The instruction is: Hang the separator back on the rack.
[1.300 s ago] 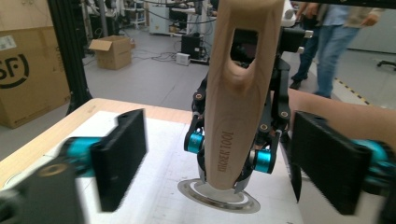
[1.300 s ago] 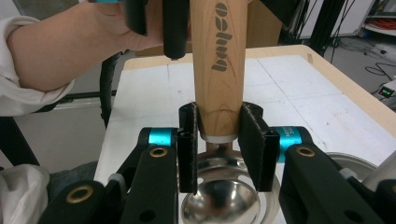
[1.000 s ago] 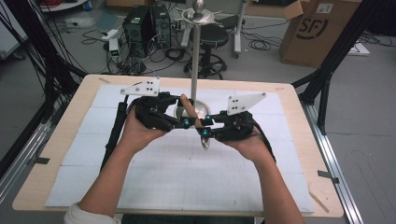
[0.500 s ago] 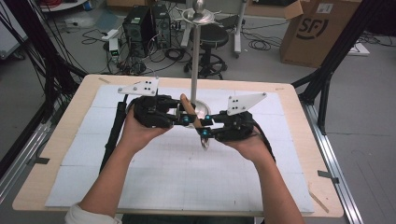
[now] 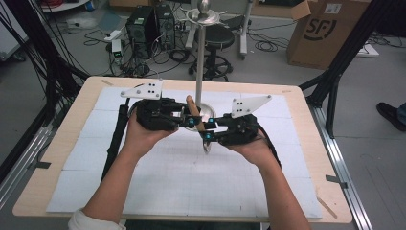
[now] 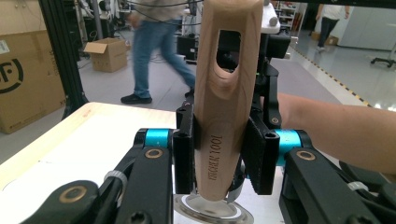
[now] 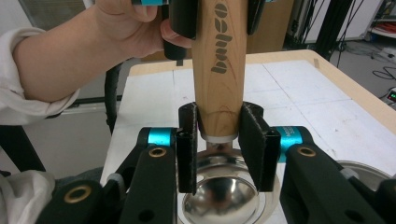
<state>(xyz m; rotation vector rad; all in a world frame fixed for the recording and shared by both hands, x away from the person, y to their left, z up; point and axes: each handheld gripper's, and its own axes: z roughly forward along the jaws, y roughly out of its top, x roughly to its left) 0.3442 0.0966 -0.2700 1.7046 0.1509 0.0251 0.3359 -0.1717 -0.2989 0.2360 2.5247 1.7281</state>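
Observation:
A wooden-handled metal scoop is held up between both grippers over the middle of the table. Its handle (image 5: pixel 193 113) has a slot near the end (image 6: pixel 224 84) and printed lettering (image 7: pixel 219 56). My left gripper (image 5: pixel 184 120) (image 6: pixel 223 140) has just been closing and is now shut on the upper handle, pads pressing both sides. My right gripper (image 5: pixel 209 132) (image 7: pixel 219 135) is shut on the handle's lower end by the metal collar. The shiny bowl (image 7: pixel 226 196) hangs below it (image 5: pixel 207 145).
A metal pole stand (image 5: pixel 200 62) rises from a round base (image 5: pixel 209 113) right behind the grippers. White mats (image 5: pixel 158 182) cover the wooden table (image 5: pixel 306 124). Cardboard boxes (image 5: pixel 325 31), cables and computers lie on the floor beyond. A person walks in the background (image 6: pixel 154 51).
Both hands and the scoop stay in the same place. The left gripper's jaws look drawn in closer around the wooden handle than a second ago.

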